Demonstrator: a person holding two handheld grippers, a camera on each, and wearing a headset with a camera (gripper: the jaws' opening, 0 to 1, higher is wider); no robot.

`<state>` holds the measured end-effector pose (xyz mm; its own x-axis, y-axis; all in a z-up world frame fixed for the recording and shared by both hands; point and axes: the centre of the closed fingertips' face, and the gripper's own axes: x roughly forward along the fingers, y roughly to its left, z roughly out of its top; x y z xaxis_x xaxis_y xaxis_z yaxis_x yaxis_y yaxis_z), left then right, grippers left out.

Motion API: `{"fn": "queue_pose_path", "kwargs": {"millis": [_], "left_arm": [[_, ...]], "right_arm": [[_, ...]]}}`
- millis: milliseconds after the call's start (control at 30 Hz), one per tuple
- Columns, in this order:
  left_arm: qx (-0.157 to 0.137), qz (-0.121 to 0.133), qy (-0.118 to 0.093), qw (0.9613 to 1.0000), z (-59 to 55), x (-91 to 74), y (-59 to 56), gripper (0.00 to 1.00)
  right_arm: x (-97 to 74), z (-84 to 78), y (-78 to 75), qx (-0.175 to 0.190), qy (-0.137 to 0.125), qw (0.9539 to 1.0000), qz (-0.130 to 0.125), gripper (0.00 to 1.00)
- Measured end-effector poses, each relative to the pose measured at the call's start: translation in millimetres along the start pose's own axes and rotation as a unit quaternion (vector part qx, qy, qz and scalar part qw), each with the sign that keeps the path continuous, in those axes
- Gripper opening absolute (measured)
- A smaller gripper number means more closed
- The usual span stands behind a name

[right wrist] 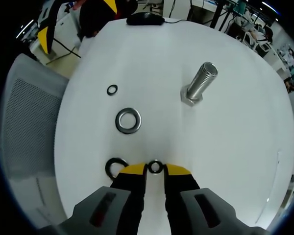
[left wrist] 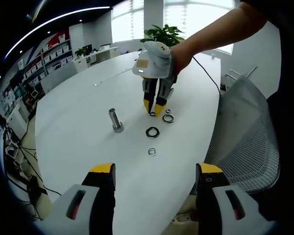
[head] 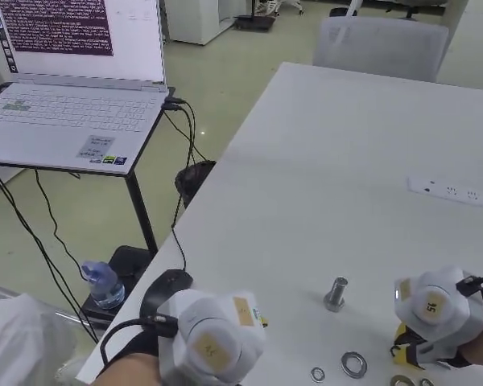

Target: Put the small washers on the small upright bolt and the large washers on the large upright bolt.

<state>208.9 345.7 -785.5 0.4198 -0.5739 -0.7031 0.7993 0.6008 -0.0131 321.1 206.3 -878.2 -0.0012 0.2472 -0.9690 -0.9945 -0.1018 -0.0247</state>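
Tall windows and a bright open office lie behind a long white table. In the left gripper view your left tongs stand wide open at six o'clock with nothing in them, well back from the work. Toward twelve o'clock your right tongs point down at the table, tips nearly together at a small washer. The bolt stands upright on its head at nine o'clock of them. A big washer and a loose small washer lie flat nearer you.

In the right gripper view the jaws are drawn in to a narrow gap. The small washer lies flat between the tips, touched on both sides. A dark washer lies just beside it at nine o'clock, the big washer at eleven and the bolt at one, well apart.

In the head view the bolt is at five o'clock, and a laptop is at ten, off the table.

The washer looks thin, light, hard and probably slippery. Hold it squarely across its outer rim, or it may flip or shoot out. The bolt rests only on its head, so a knock could tip it.
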Motion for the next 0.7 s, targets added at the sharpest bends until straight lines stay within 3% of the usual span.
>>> {"fn": "queue_pose_path", "kwargs": {"millis": [600, 700], "left_arm": [[0.001, 0.001, -0.002, 1.0000, 2.5, -2.6, 1.5, 0.64], [0.002, 0.002, -0.004, 1.0000, 3.9, -2.9, 1.4, 0.64]], "right_arm": [[0.9, 0.1, -0.2, 0.021, -0.002, 0.9997, 0.008, 0.13], [-5.2, 2.4, -1.3, 0.026, -0.006, 0.9996, 0.010, 0.13]]}}
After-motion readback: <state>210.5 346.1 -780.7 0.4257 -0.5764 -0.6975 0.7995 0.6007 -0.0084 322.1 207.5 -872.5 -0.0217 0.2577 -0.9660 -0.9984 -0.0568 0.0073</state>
